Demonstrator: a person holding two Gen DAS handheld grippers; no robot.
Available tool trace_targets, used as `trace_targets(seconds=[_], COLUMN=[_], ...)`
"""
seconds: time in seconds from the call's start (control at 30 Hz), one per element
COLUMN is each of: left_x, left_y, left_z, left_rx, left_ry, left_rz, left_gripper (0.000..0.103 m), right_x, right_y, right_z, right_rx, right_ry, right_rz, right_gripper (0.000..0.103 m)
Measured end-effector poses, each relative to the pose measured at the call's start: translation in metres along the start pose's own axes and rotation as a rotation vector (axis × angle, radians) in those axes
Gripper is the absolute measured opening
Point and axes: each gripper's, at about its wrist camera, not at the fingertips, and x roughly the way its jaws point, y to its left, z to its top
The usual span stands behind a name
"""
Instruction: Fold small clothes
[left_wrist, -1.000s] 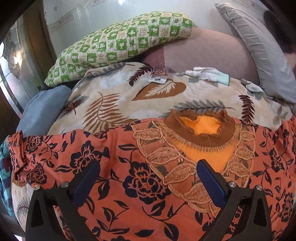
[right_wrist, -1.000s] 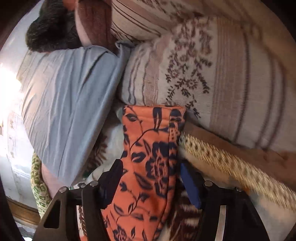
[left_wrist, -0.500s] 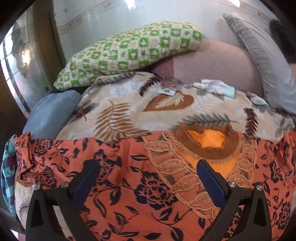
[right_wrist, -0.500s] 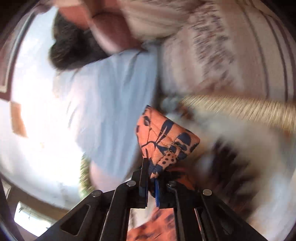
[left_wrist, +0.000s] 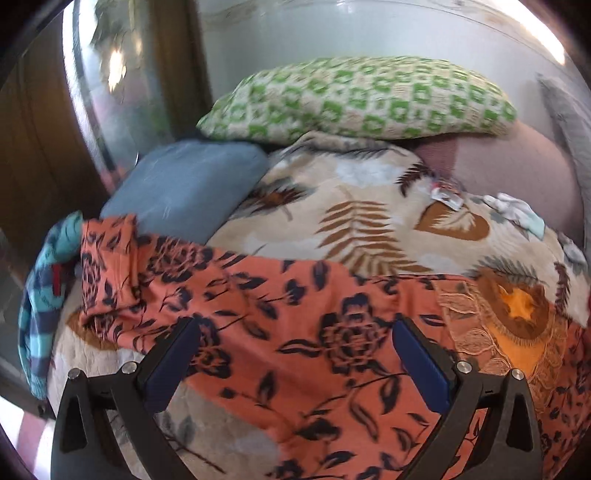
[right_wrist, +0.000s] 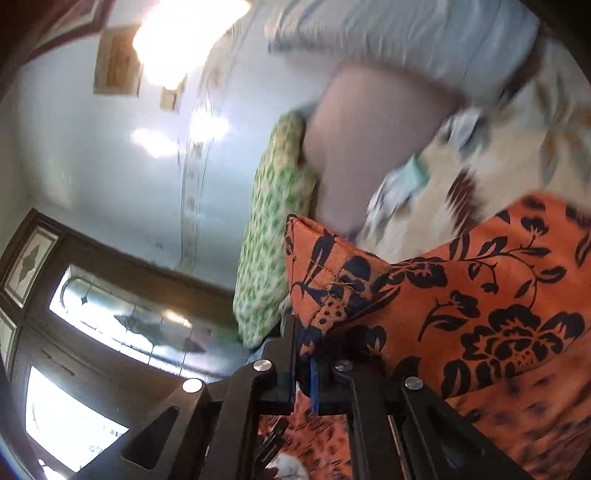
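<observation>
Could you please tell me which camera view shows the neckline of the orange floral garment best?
The left wrist view: the garment lies spread, its brown neckline visible. The right wrist view shows only a pinched corner in the right gripper.

Green-and-cream patterned pillow (left_wrist: 362, 99) at the far edge, resting partly on a blue-grey cushion (left_wrist: 184, 184) and on a cream leaf-print bedspread (left_wrist: 332, 206). Small foil packet (left_wrist: 448, 197) and crumpled white-and-mint cloth (left_wrist: 517, 212) lying apart on the bedspread, near a mauve bolster (left_wrist: 517, 166). Teal checked cloth (left_wrist: 44, 295) hanging off the left edge; dark wooden door with patterned glass (right_wrist: 122, 310) beside a pale wall (right_wrist: 92, 147).
</observation>
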Motion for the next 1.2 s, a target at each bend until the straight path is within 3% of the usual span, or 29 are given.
trace_targets(seconds=[0.1, 0.3, 0.4, 0.47, 0.6, 0.63, 0.67, 0.7, 0.73, 0.9, 1.03, 1.17, 1.2], left_x=[0.003, 0.017, 0.014, 0.012, 0.012, 0.012, 0.012, 0.012, 0.013, 0.02, 0.034, 0.055, 0.058], left_y=[0.032, 0.056, 0.054, 0.048, 0.03, 0.027, 0.024, 0.021, 0.019, 0.009, -0.005, -0.028, -0.034], left_z=[0.003, -0.001, -0.001, -0.002, -0.002, -0.002, -0.002, -0.002, -0.003, -0.009, -0.019, -0.028, -0.031], left_rx=[-0.08, -0.097, -0.096, -0.085, -0.057, -0.056, -0.056, -0.058, -0.06, -0.056, -0.025, 0.035, 0.054], left_ry=[-0.011, 0.041, 0.035, 0.029, 0.044, 0.055, 0.063, 0.072, 0.081, 0.149, 0.206, 0.269, 0.273], left_rz=[0.018, 0.026, 0.018, 0.008, -0.03, -0.051, -0.066, -0.08, -0.091, -0.128, -0.126, -0.125, -0.11], left_gripper=[0.103, 0.103, 0.103, 0.103, 0.103, 0.103, 0.103, 0.103, 0.103, 0.103, 0.101, 0.058, 0.055], right_x=[0.059, 0.152, 0.176, 0.174, 0.134, 0.118, 0.1, 0.078, 0.058, -0.014, -0.039, -0.063, -0.062], right_y=[0.006, -0.016, -0.033, -0.026, -0.008, -0.007, -0.005, -0.005, -0.007, -0.041, -0.088, -0.114, -0.114], right_z=[-0.053, -0.142, -0.173, -0.172, -0.142, -0.133, -0.122, -0.11, -0.099, -0.044, -0.015, 0.019, 0.022], right_rx=[-0.003, -0.042, -0.008, -0.051, -0.132, -0.156, -0.187, -0.221, -0.244, -0.239, -0.168, -0.076, -0.096], right_ry=[0.09, 0.33, 0.475, 0.507, 0.473, 0.446, 0.406, 0.35, 0.3, 0.098, 0.012, -0.02, -0.025], right_rz=[-0.013, -0.176, -0.21, -0.19, -0.105, -0.105, -0.126, -0.164, -0.198, -0.337, -0.415, -0.436, -0.455], right_gripper=[0.005, 0.011, 0.022, 0.026, 0.028, 0.037, 0.057, 0.067, 0.07, 0.069, 0.058, 0.046, 0.046])
